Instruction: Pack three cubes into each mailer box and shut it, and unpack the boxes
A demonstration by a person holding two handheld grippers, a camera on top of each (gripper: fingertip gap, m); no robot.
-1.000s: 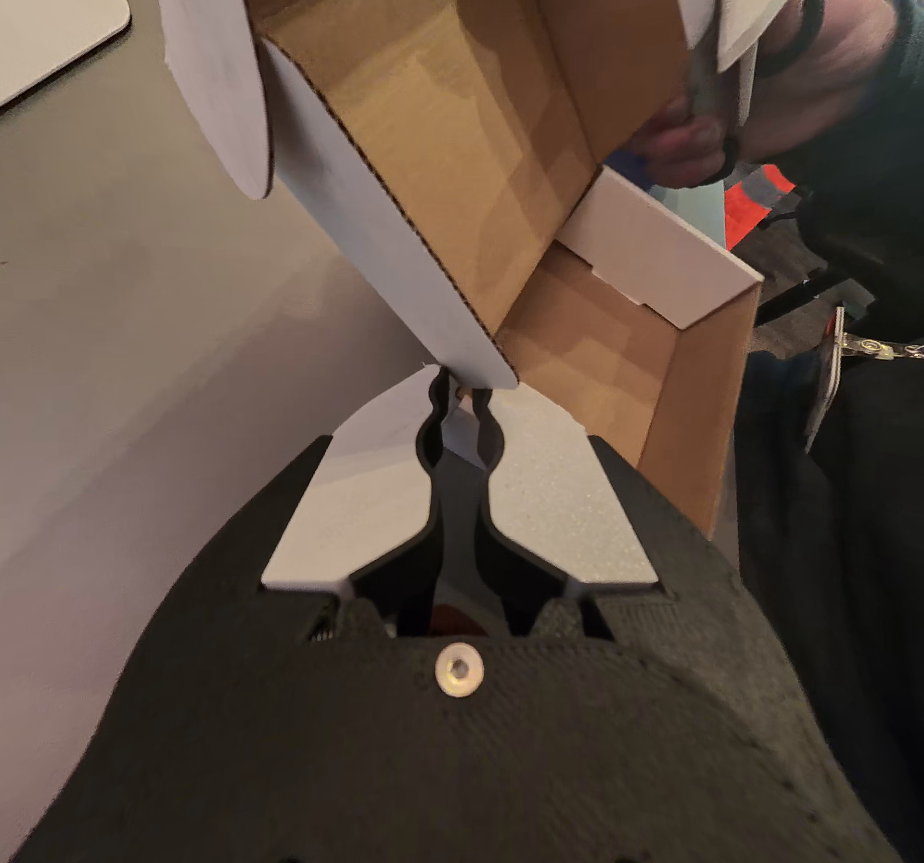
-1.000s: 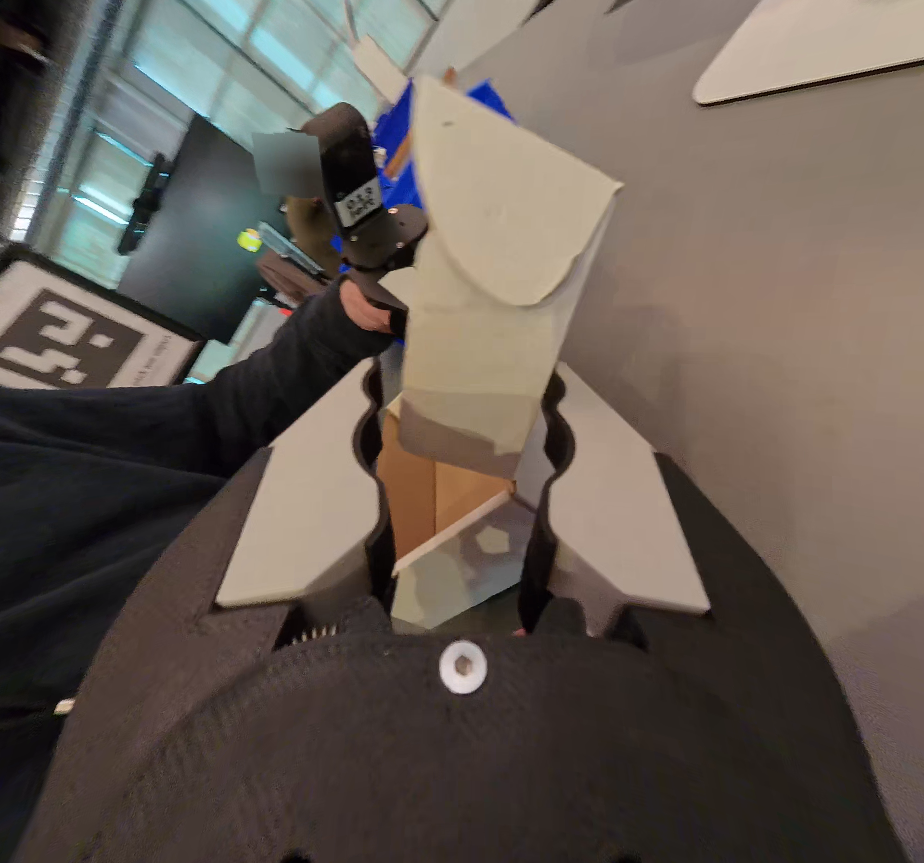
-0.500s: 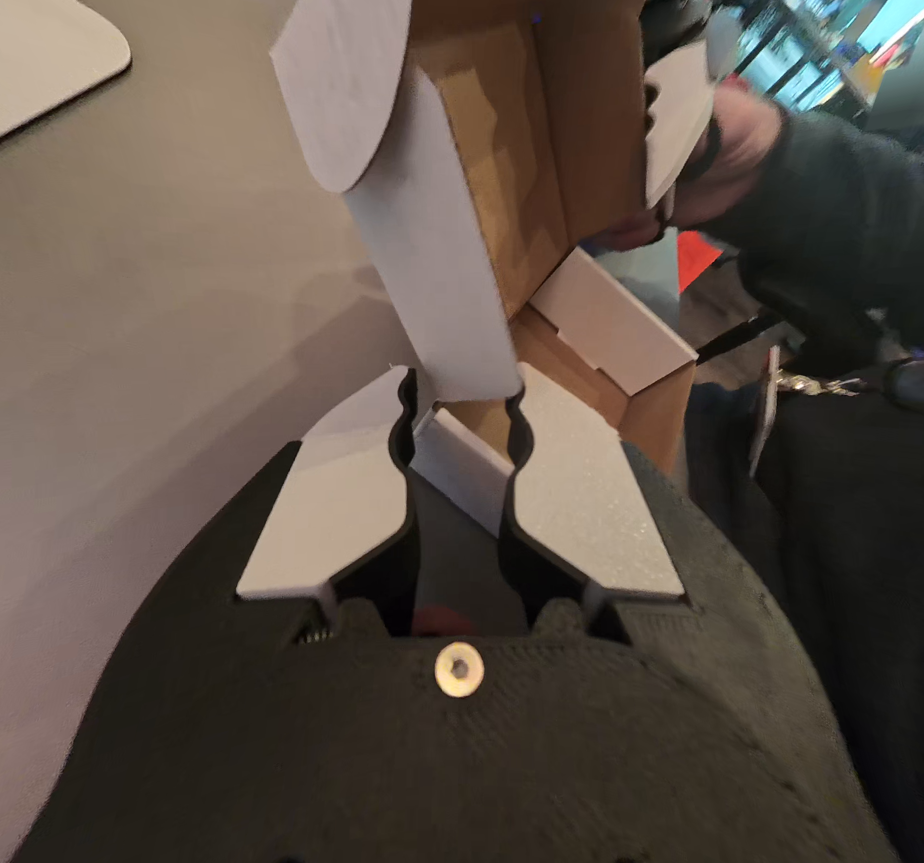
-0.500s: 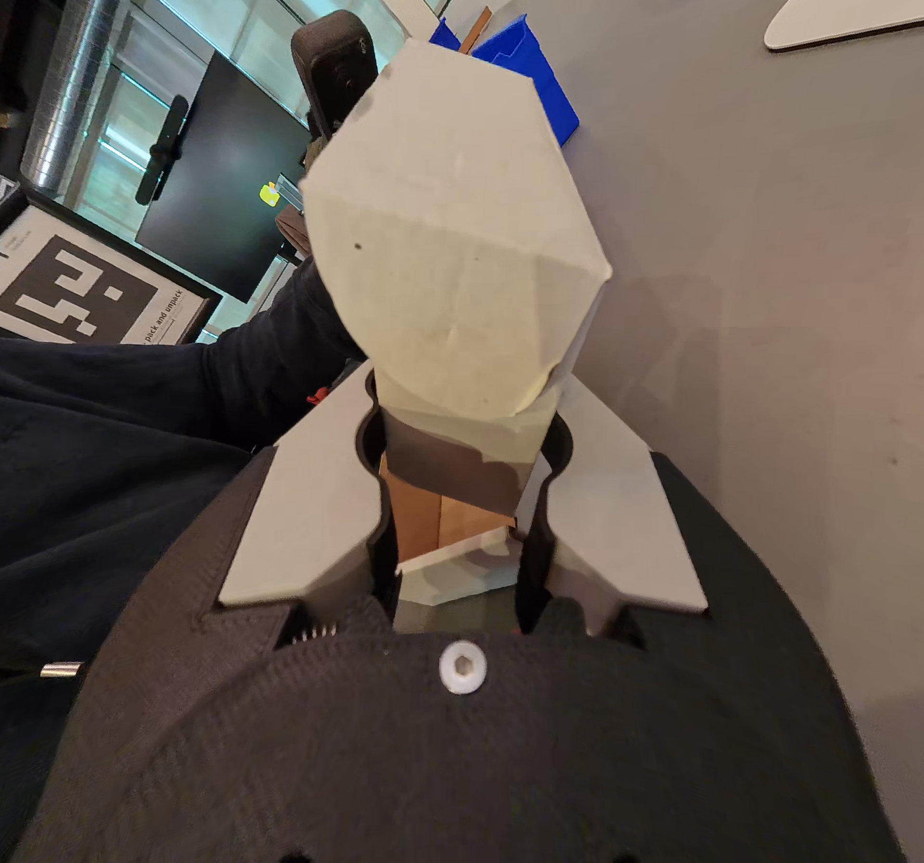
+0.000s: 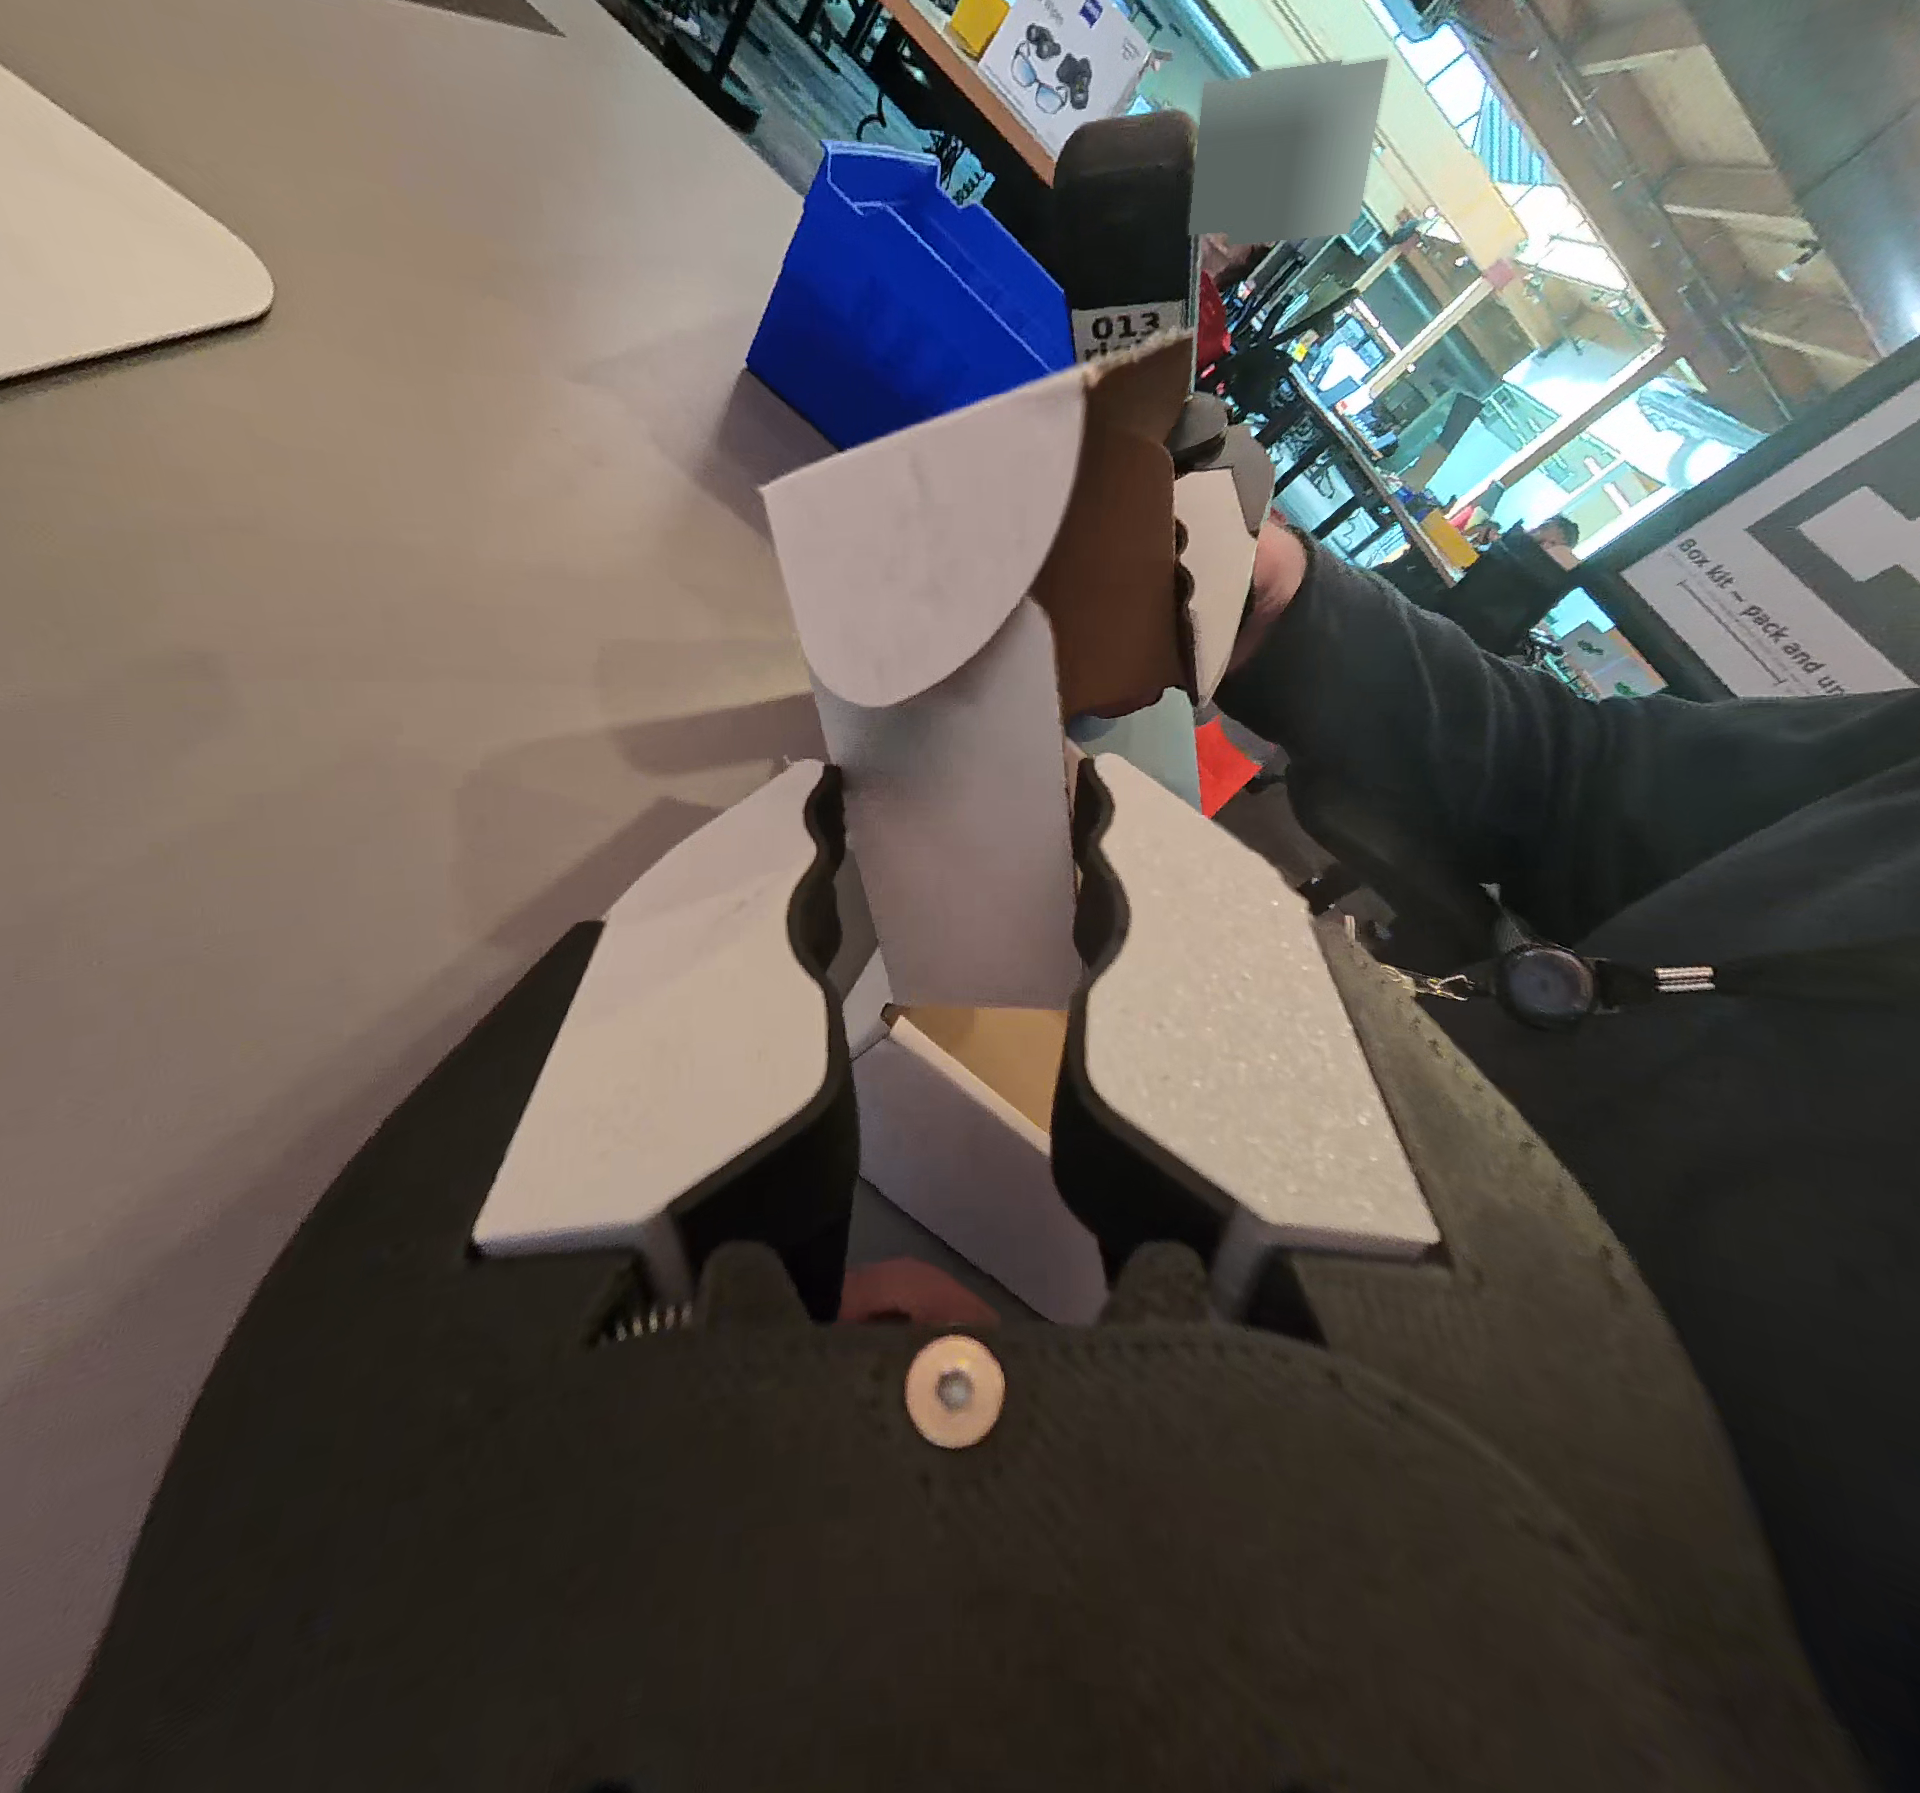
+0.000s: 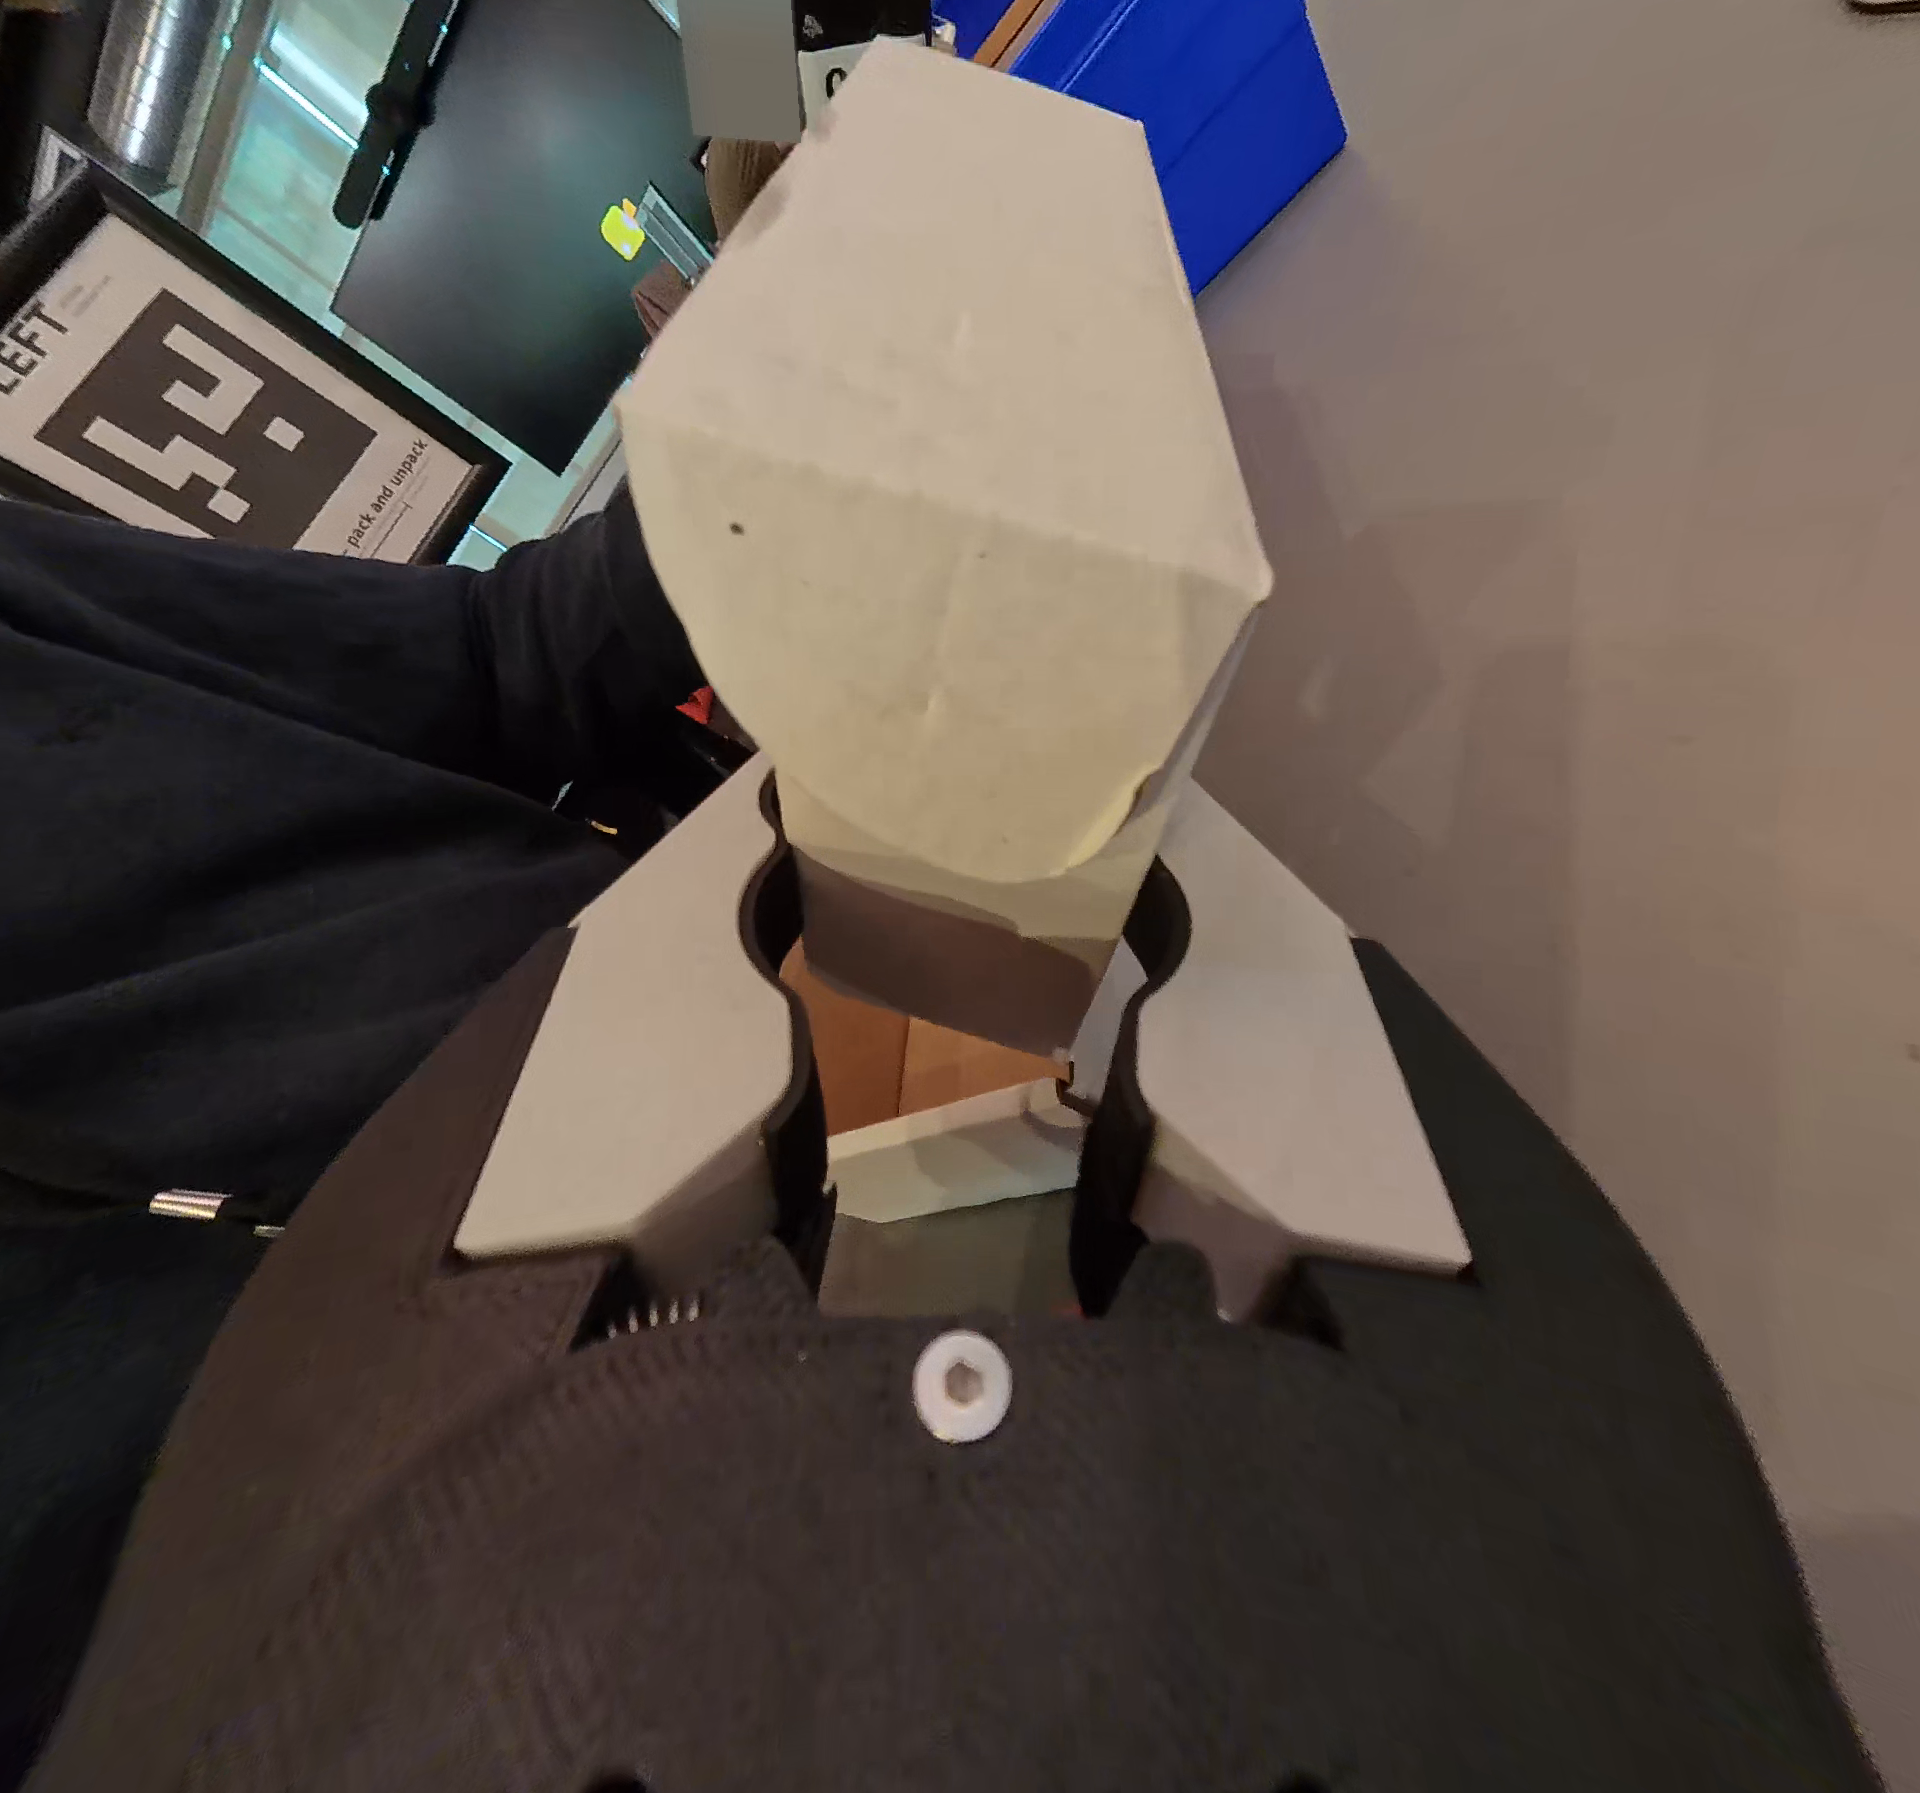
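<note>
- Grey tabletop (image 5: 364, 600) fills the left of the left wrist view, with a blue bin (image 5: 904, 309) at upper centre, near a workshop background.
- Left gripper (image 5: 951, 912) is clamped on one end of the white mailer box (image 5: 956, 870), lid flap curling above.
- Right gripper (image 6: 971, 954) pinches the box's opposite end at centre frame.
- No cubes show; brown interior looks empty.
- Judged advice: keep both grips even, lower the box level, and avoid crushing the flaps.
</note>
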